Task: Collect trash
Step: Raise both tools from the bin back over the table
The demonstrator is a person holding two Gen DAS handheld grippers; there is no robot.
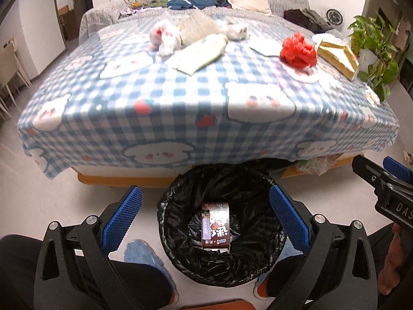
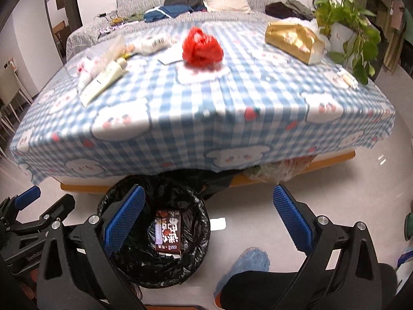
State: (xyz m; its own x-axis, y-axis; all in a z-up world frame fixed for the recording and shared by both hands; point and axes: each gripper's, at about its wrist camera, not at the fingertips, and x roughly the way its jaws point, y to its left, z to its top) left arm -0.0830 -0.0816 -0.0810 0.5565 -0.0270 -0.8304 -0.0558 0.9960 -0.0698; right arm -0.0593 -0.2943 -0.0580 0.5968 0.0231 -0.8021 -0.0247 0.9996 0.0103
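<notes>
In the left wrist view, the left gripper (image 1: pixel 206 213) hangs over a trash bin (image 1: pixel 268 186) lined with a black bag, its blue-padded jaws spread wide with nothing between them. A brown snack box (image 1: pixel 215 226) lies at the bottom of the bin. Beyond the bin stands a low table under a blue checked tablecloth (image 1: pixel 160 98), where a crumpled red plastic bag (image 1: pixel 299 51), a flattened white tube (image 1: pixel 200 53), a gold box (image 1: pixel 336 58) and a blurred heap of wrappers (image 1: pixel 167 38) lie well apart. The right gripper (image 1: pixel 384 175) enters at the right edge. In the right wrist view, the right gripper (image 2: pixel 207 217) also stands apart and empty, over the floor just beside the bin (image 2: pixel 108 199), with the snack box (image 2: pixel 167 232) inside. The red bag (image 2: pixel 202 46) sits mid-table, the tube (image 2: pixel 103 82) to its left, the gold box (image 2: pixel 294 41) to its right beside a potted plant (image 2: pixel 346 25). The left gripper (image 2: pixel 38 206) shows at the left edge.
</notes>
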